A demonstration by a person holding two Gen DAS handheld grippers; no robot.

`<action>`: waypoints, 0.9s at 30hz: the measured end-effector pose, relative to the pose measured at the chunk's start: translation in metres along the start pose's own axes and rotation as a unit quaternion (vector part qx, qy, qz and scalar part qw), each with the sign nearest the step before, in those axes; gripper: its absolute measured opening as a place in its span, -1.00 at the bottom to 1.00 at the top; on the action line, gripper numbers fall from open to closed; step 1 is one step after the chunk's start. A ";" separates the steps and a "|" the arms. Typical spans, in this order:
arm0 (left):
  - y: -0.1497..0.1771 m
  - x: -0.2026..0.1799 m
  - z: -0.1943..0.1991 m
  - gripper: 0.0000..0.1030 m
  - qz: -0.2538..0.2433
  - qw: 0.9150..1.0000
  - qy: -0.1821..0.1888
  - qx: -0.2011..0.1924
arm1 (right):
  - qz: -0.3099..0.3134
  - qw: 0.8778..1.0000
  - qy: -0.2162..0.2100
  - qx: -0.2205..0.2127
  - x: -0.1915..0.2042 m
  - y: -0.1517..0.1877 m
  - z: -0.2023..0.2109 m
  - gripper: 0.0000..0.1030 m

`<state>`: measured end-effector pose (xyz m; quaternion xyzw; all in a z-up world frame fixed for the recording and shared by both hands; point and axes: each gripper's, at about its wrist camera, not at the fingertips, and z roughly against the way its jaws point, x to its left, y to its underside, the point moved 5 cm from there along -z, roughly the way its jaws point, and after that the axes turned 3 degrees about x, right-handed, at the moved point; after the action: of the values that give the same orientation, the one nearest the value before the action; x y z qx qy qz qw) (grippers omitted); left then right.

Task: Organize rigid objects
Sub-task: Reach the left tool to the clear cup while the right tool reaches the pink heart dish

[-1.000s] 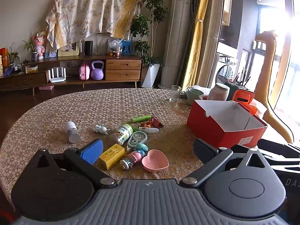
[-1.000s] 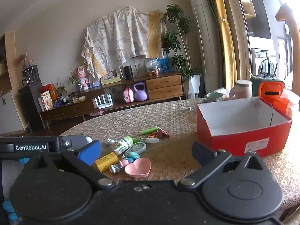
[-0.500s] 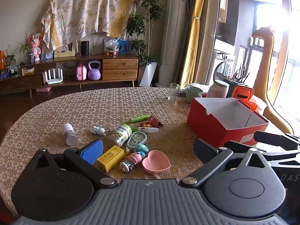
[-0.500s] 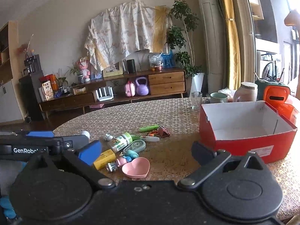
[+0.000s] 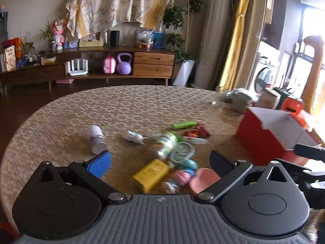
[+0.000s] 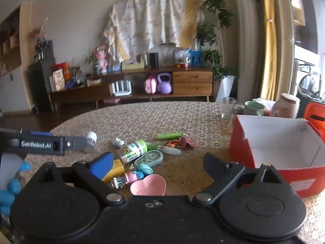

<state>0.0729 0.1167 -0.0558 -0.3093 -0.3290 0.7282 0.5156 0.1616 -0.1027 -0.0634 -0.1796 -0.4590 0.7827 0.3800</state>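
Observation:
A heap of small rigid things lies mid-table: a yellow box [image 5: 150,174], a pink heart dish [image 6: 148,185], a labelled bottle [image 6: 133,150], a correction-tape dispenser [image 6: 150,158], a green marker [image 6: 169,135], a white bottle [image 5: 97,138] and a small figurine [image 5: 134,137]. An open, empty red box [image 6: 280,154] stands to the right. My left gripper [image 5: 160,161] is open and empty, just short of the heap. My right gripper [image 6: 158,161] is open and empty, with the heart dish between its fingers' line of sight. The left gripper's body [image 6: 40,144] shows in the right wrist view.
A glass [image 6: 228,107], a green mug [image 6: 255,108], a white jar [image 6: 287,105] and an orange container [image 6: 315,118] stand behind the red box. The round table [image 5: 142,105] has a woven cover. A wooden sideboard [image 6: 162,85] lines the far wall.
Both grippers have moved forward and swung a little to the left, toward the heap. The left wrist view is blurred from motion. The objects have not moved.

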 end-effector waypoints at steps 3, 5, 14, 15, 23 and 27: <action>-0.008 0.021 -0.018 1.00 0.006 1.000 -0.029 0.006 | 0.017 1.000 0.007 0.016 -0.001 0.000 -0.019 0.85; -0.014 0.041 -0.034 1.00 0.028 0.999 -0.044 0.015 | 0.023 0.999 0.009 0.030 -0.005 0.002 -0.033 0.84; -0.013 0.111 -0.104 1.00 0.072 0.989 -0.113 0.065 | 0.017 0.994 -0.001 0.109 -0.016 0.026 -0.093 0.58; -0.011 0.116 -0.112 1.00 0.072 0.988 -0.121 0.070 | 0.017 0.993 0.001 0.115 -0.016 0.028 -0.098 0.56; -0.005 0.128 -0.151 1.00 0.084 0.982 -0.142 0.096 | 0.044 0.990 -0.054 0.125 0.002 0.042 -0.109 0.75; -0.006 0.124 -0.160 1.00 0.064 0.982 -0.149 0.093 | 0.085 0.987 -0.060 0.126 0.008 0.050 -0.120 0.76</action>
<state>0.1680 0.2627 -0.1592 -0.1688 -0.3125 0.8249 0.4398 0.2100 -0.0417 -0.1674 -0.1209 -0.3618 0.8731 0.3036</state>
